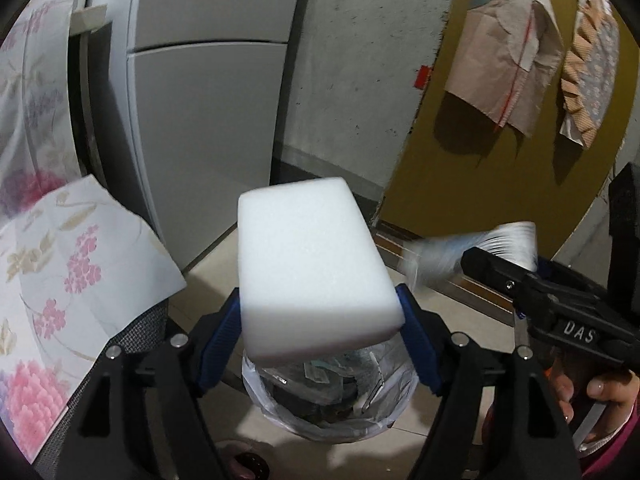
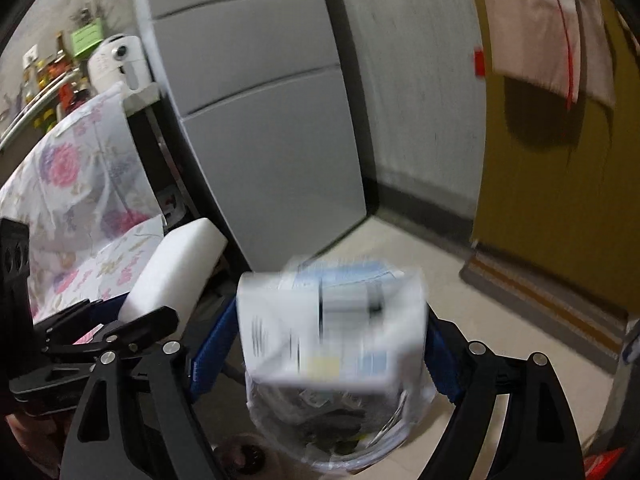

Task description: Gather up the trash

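Presently, the left claw (image 1: 320, 320) grips a white foam block (image 1: 312, 264) above the lined trash bin (image 1: 332, 412). The right claw (image 2: 328, 344) clamps a blurred printed carton (image 2: 332, 320) over that bin.

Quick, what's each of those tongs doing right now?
Left tongs: closed on a white foam block.
Right tongs: closed on a blurred white package.
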The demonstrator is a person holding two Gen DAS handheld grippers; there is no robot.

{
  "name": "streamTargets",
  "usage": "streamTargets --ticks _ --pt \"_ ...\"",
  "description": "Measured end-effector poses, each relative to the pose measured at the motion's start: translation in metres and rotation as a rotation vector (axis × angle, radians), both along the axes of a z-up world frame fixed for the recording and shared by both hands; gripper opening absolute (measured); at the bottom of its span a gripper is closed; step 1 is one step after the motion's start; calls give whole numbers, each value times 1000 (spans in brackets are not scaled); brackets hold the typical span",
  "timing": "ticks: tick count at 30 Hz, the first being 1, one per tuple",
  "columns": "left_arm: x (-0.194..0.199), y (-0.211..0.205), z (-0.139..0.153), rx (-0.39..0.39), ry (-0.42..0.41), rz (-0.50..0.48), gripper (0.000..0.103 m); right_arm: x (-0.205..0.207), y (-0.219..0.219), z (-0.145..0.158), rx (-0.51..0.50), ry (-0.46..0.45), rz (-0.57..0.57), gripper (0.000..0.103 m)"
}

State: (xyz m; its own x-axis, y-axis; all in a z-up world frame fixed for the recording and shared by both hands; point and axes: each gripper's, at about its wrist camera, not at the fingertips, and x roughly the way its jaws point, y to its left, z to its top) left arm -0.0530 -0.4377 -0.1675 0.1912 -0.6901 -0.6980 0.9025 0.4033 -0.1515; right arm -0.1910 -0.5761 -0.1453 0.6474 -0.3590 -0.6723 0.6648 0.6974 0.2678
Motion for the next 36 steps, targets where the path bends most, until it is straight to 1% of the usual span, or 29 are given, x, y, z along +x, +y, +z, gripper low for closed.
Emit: streamTargets --ticks 2,4,11,16,21,23,25,27,30,33,36 --pt "3 2 0 1 5 12 83 -1 0 -2 7 1 -12 86" --pt "6 4 0 -2 8 16 87 -2 0 0 2 -3 -12 86" --pt "11 17 8 -31 20 23 87 -6 14 22 -69 -22 0 86" --pt "15 35 22 -36 -10 65 87 -1 31 41 -107 -23 22 86" --pt "21 63 37 -9 -44 129 87 7 52 61 -134 -18 70 86" --pt "24 74 44 7 -53 145 92 10 62 69 -142 -2 81 86" --pt "25 86 51 25 -62 166 96 13 69 76 -153 34 79 88" --pt "26 97 57 37 -54 176 96 13 78 83 -157 64 80 90" --pt "25 114 69 56 -65 189 96 12 92 97 -137 65 96 92" --pt "21 133 83 82 -101 231 96 15 109 110 -116 75 145 93" --pt "17 154 98 88 -104 269 96 18 132 125 -128 101 194 93"
